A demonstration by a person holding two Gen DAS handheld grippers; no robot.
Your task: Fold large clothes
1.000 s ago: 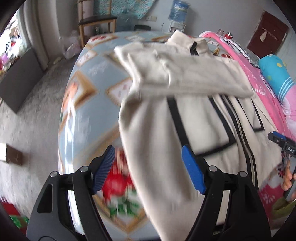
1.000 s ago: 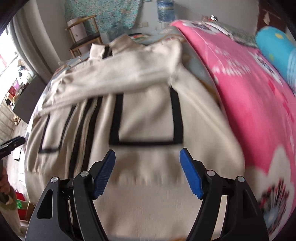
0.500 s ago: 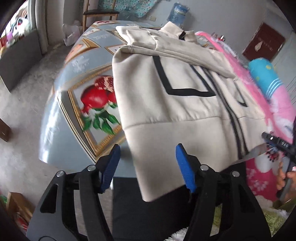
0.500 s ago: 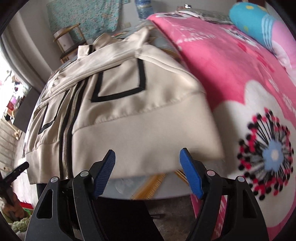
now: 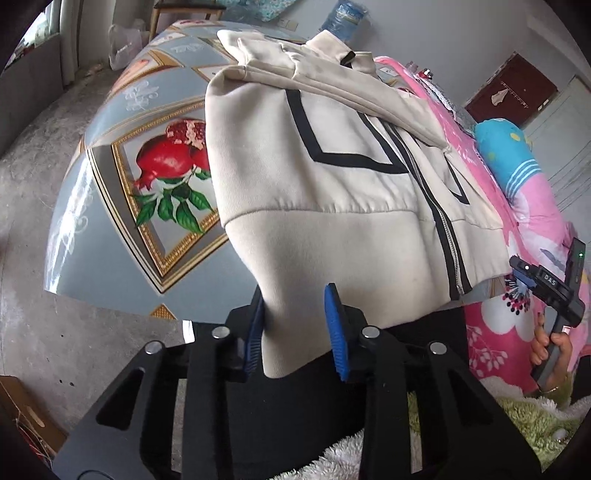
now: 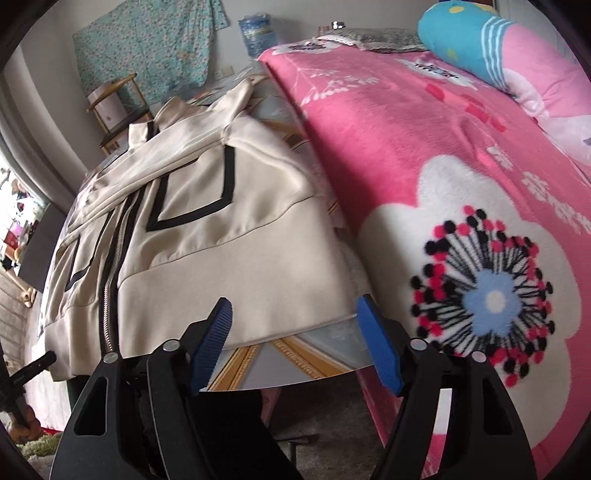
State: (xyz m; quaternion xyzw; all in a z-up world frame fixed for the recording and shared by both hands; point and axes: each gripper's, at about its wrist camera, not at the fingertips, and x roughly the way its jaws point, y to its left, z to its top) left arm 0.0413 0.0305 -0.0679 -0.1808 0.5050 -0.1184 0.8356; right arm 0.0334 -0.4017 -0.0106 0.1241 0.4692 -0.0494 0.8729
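Note:
A cream zip jacket with black stripes (image 5: 332, 173) lies on the table, sleeves folded across its chest, its hem hanging over the near edge. My left gripper (image 5: 295, 328) has narrowed its blue pads around the hem's left corner, with the cloth between them. It also shows in the right wrist view (image 6: 221, 236). My right gripper (image 6: 295, 343) is open and empty, just below the hem's right corner, and appears in the left wrist view (image 5: 550, 291).
The table wears a blue cloth with a pomegranate print (image 5: 147, 177). A pink flowered blanket (image 6: 443, 184) with a blue pillow (image 6: 469, 33) lies to the right. A wooden chair (image 6: 118, 107) and a water bottle (image 6: 258, 35) stand beyond.
Both grippers dropped from above the jacket to its near hem. The left jaws narrowed around the hem's left corner. The right jaws stayed wide.

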